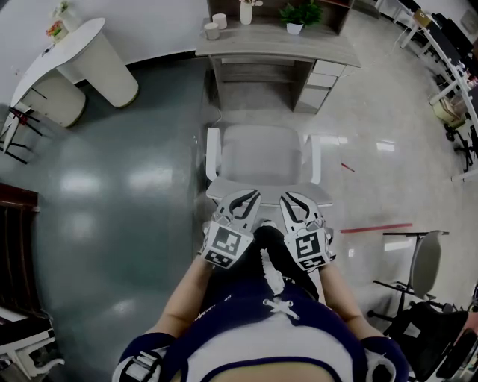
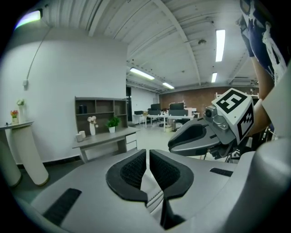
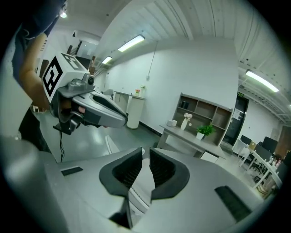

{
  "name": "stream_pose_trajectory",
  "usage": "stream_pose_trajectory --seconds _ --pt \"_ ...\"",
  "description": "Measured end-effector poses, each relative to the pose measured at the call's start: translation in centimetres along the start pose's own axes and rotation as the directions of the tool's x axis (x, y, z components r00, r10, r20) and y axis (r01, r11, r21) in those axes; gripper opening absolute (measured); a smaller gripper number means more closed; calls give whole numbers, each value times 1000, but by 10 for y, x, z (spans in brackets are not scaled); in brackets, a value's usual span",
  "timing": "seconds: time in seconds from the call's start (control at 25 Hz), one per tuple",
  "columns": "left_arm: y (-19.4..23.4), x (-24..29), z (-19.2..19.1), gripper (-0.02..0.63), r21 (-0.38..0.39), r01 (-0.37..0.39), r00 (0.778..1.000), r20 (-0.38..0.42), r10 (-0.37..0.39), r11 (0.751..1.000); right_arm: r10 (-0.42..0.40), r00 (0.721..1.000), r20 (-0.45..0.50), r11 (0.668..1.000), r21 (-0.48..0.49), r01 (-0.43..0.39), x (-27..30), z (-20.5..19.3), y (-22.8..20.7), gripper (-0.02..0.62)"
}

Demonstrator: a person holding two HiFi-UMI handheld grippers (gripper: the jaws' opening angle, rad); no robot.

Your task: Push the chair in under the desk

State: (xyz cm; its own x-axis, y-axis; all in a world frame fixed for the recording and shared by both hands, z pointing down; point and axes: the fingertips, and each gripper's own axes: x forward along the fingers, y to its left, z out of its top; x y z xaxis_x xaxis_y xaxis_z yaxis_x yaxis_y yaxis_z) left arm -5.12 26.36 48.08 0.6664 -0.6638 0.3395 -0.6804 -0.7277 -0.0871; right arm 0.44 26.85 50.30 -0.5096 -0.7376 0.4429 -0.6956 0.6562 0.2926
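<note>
A white chair (image 1: 261,158) with two armrests stands on the floor facing the grey desk (image 1: 276,45), a short gap away from it. Both grippers sit side by side at the near edge of the chair, over the top of its backrest. My left gripper (image 1: 247,196) is shut with nothing in it, and so is my right gripper (image 1: 290,198). Whether they touch the backrest I cannot tell. In the left gripper view the shut jaws point toward the desk (image 2: 107,139), with the chair (image 2: 151,190) showing below them. The right gripper view shows the chair (image 3: 138,189) and the desk (image 3: 191,139).
The desk has a drawer unit (image 1: 323,83) under its right side, and cups, a vase and a plant (image 1: 299,15) on top. A white curved table (image 1: 75,60) stands far left. Another chair (image 1: 422,261) is at the right, with red tape (image 1: 377,226) on the floor.
</note>
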Motion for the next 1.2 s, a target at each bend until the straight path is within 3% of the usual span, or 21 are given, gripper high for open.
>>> stream_pose_trajectory --seconds 0.08,0.2,0.36,0.64,0.84,1.0,1.2 --pt "-3 4 -8 29 20 13 999 -37 -12 1000 40 999 -23 999 -12 -40 3 -7 5 17" --pt "-8 8 -19 79 59 35 996 -86 -30 998 97 994 -55 995 -10 -97 7 -16 13 98" --pt "-14 13 -31 131 80 87 988 -133 -75 993 136 984 -115 990 -23 -140 14 -30 20 143" --pt "-21 22 -64 264 124 170 957 -259 -134 978 176 953 -246 960 -171 -221 26 -59 31 190" --pt "-20 32 -97 284 230 242 909 -392 -138 943 187 923 -337 925 -255 -280 39 -83 34 190" --pt "-18 42 -133 290 306 302 853 -510 -112 903 197 893 -405 893 -302 -334 50 -109 39 190" --pt "-18 52 -158 304 332 347 810 -577 -103 877 181 880 -438 876 -335 -347 65 -132 37 190"
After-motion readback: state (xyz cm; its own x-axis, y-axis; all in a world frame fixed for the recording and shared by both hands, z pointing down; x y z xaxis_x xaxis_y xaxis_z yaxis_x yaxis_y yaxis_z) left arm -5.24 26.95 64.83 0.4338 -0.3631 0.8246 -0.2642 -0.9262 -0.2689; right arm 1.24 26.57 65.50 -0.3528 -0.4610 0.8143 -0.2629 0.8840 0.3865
